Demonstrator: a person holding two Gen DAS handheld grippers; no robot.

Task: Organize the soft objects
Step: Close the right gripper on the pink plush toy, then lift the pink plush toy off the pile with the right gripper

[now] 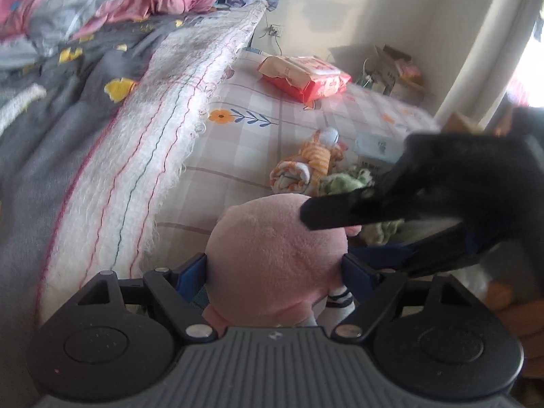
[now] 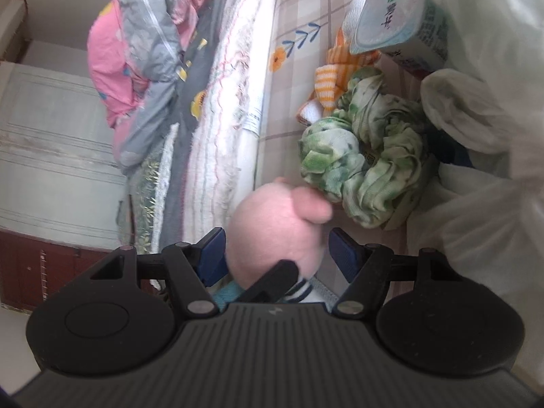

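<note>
- Pink plush toy [image 1: 275, 255] sits between the blue pads of the left gripper [image 1: 275, 265]; both pads press its round head, so I judge this gripper closed on the toy, which is held just above the checked bedsheet [image 1: 244, 102].
- From the right wrist view, the same plush toy [image 2: 272, 238] lies between the fingers of the right gripper [image 2: 276, 251]; the left pad touches it, the right pad stands clear, so these tongs are wide and hold nothing.
- One black finger of the left gripper crosses the lower part of the toy in the right view, and the right gripper [image 1: 340, 210] reaches over the toy's top in the left view: the two tools meet at the toy.
- Step in hand, as I judge it: a handover or two-handed repositioning of the plush toy, early in the tidying, since other soft things lie loose.
- Just beyond the toy lies a crumpled green-and-white cloth [image 2: 367, 156], touching an orange-striped cloth [image 2: 326, 81], with a sealed cup [image 2: 391, 13] behind.
- Farther off, a red-and-white packet [image 1: 306, 74] rests on the sheet, and a fringed white blanket [image 1: 163, 129] borders the left.
- Next move calls for the right tongs to close squarely on the head before the left lets go; plush compresses, so a shallow bite could slip.
</note>
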